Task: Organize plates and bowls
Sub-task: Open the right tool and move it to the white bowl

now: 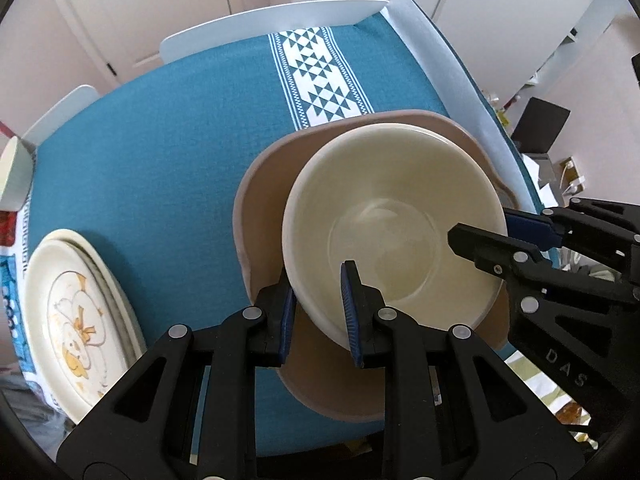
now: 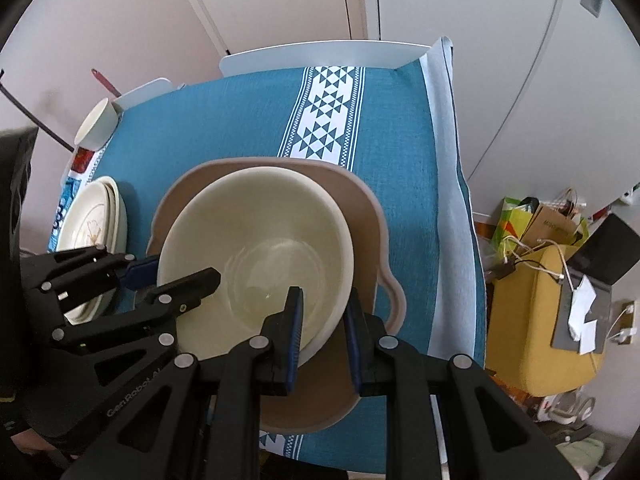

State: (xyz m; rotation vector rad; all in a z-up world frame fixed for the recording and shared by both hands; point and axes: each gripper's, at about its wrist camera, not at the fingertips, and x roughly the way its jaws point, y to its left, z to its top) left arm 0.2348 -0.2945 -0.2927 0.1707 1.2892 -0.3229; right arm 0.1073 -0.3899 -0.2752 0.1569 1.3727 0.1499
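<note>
- Both sets of jaws straddle the cream bowl's [image 1: 394, 232] rim, one pad inside, one outside: left gripper [image 1: 318, 312] at its near-left edge, right gripper [image 2: 322, 332] opposite; whether they are actually pinching, I cannot tell.
- The teal tablecloth [image 1: 160, 168] carries a tan plate [image 1: 264, 200]; the bowl sits on it.
- Bowl looks stiff, glossy, breakable; hold the rim firmly.

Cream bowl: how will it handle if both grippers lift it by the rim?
The bowl looks rigid and glossy, so probably slippery and breakable. The left gripper and right gripper each straddle the rim, not visibly clamped. It sits on the tan plate, which may shift.
</note>
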